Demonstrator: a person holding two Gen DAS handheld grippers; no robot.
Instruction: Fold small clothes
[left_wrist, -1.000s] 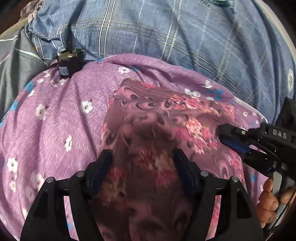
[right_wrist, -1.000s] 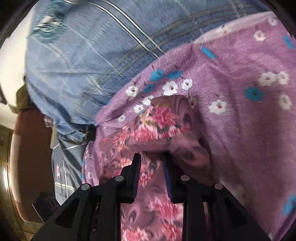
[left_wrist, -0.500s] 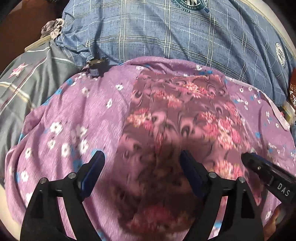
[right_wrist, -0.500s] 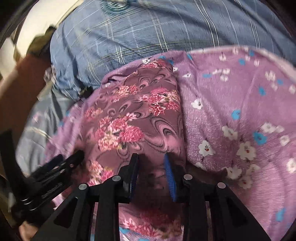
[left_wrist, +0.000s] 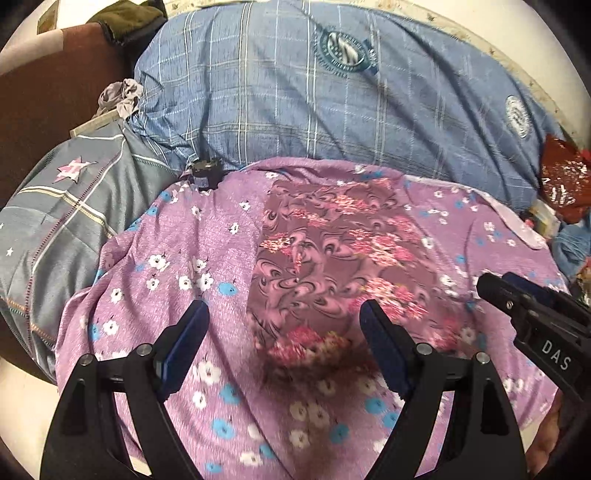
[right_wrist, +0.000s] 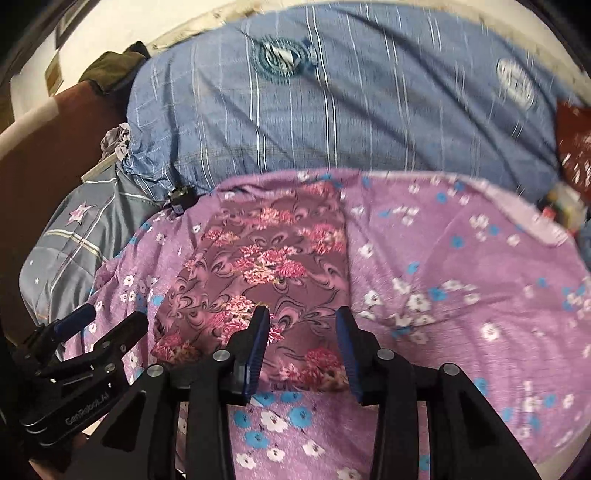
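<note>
My left gripper (left_wrist: 280, 332) stands wide with nothing between its pads, hanging above the near end of the garment (left_wrist: 332, 258); my right gripper (right_wrist: 301, 347) is narrower, its jaws opening, and the cloth under it lies flat on the sheet rather than being pinched, so I read both as empty. The garment, a mauve swirl print with pink flowers, lies as a long neat strip down the middle of the purple sheet (left_wrist: 177, 258), its near end toward me and its far end close to the sheet's far edge, just short of the blue pillow (left_wrist: 332, 92). Judging from that shape, the lengthwise folds are done and the strip lies released; what I think remains is bringing one end over the other to make a compact packet, then setting it aside. The left view shows the right gripper (left_wrist: 532, 314) coming in from the right side beside the strip, and a small dark object (left_wrist: 207, 171) at the sheet's far left corner, sharply. The right view is blurred along its far edge, but it shows the strip's near end squarely and the left gripper (right_wrist: 103, 325) off by the sheet's left edge.
</note>
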